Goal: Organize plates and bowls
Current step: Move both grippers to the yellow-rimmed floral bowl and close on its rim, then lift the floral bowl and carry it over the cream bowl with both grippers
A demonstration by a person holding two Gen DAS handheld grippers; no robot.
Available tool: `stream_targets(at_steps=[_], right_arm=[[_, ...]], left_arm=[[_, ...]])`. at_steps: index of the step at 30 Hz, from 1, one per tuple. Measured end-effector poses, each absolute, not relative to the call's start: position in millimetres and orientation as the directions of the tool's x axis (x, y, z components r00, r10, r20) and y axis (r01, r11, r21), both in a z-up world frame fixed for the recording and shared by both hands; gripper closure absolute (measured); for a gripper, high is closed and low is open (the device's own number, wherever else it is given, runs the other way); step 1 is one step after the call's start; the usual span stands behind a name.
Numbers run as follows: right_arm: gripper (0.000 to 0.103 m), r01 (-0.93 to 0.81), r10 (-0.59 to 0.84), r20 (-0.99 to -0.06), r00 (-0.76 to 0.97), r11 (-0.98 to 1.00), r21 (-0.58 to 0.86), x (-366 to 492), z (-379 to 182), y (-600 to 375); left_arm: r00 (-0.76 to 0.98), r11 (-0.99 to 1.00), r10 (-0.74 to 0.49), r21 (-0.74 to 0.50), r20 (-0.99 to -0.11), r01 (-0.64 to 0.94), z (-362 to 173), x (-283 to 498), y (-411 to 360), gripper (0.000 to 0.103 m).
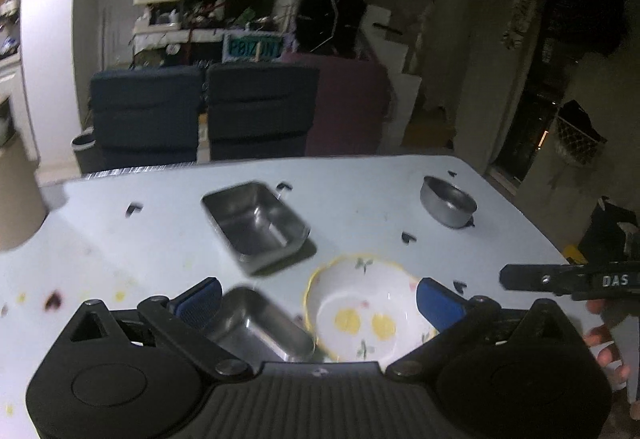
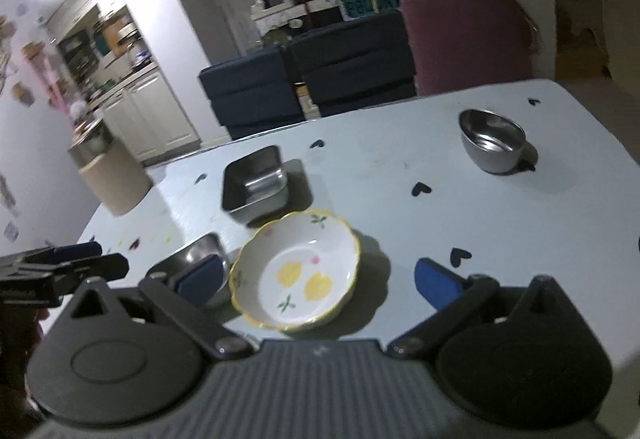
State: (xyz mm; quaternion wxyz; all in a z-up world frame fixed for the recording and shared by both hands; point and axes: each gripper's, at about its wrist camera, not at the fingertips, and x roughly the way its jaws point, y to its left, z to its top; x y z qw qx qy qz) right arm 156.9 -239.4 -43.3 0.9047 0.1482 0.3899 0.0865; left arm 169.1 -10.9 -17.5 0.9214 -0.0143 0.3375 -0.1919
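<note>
A white ceramic bowl with a wavy yellow rim and lemon prints stands on the pale table. A rectangular steel tray sits just left of it, partly hidden by a finger. A second steel tray lies farther back, and a round steel bowl stands at the far right. My left gripper hangs open above the near tray and the bowl, gripping nothing. My right gripper is open over the ceramic bowl and holds nothing.
Two dark blue chairs and a purple one stand behind the table's far edge. A beige bin stands off the left corner. Black heart stickers dot the tabletop. A person's fingers show at right.
</note>
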Motion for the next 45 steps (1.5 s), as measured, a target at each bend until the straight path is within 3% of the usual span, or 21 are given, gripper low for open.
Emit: stream_targets(at_steps=[2,6,12,14,16,21,28,32,34,45], right_arm=[[0.0,-0.012,0.271,-0.691,0.67,0.935,0.355,170.3,-48.2,-245.9],[0.001,0.051,0.272,-0.718,0.641,0.918,0.393,194.9,-59.3,-256.3],[0.032,0.121,0.33,-0.771,0.545,0.879,0.461,230.2,-84.7,-259.2],[0.047,0.114,0.35,-0.785,0.512,0.878,0.465,238.2,-94.6,-254.6],[0.056,0.122,0.347,-0.797,0.494,0.88,0.459,241.9,-103.1,-248.8],[0.065,0.141,0.328,-0.835,0.443,0.894,0.426,247.2,-120.2,-238.8],[0.078,0.143,0.297,-0.874,0.385,0.916,0.374,256.4,-142.9,-221.6],[0.079,0.14,0.28,-0.887,0.367,0.926,0.35,257.0,-151.3,-214.8],[0.085,0.138,0.29,-0.882,0.371,0.922,0.361,257.7,-154.1,-214.9],[0.087,0.13,0.303,-0.877,0.373,0.919,0.373,260.7,-155.9,-218.0]], left_arm=[[0.697,0.922,-0.37,-0.155,-0.615,0.354,-18.2,182.5,-18.2,0.004],[0.65,0.91,-0.399,-0.191,-0.647,0.369,-27.9,209.9,-31.0,0.024],[0.566,0.913,-0.363,-0.162,-0.74,0.374,-59.7,247.0,-44.6,0.051],[0.542,0.914,-0.347,-0.146,-0.765,0.379,-70.9,255.0,-45.8,0.055],[0.518,0.913,-0.338,-0.141,-0.786,0.383,-81.3,262.0,-45.0,0.058],[0.469,0.911,-0.328,-0.143,-0.82,0.387,-99.3,274.7,-41.9,0.077],[0.411,0.9,-0.315,-0.131,-0.855,0.417,-115.8,283.8,-48.1,0.08],[0.388,0.892,-0.316,-0.131,-0.866,0.433,-123.5,286.2,-53.2,0.086],[0.377,0.886,-0.318,-0.132,-0.87,0.444,-127.0,287.0,-56.9,0.089],[0.386,0.885,-0.325,-0.134,-0.863,0.446,-128.4,281.9,-58.4,0.093]])
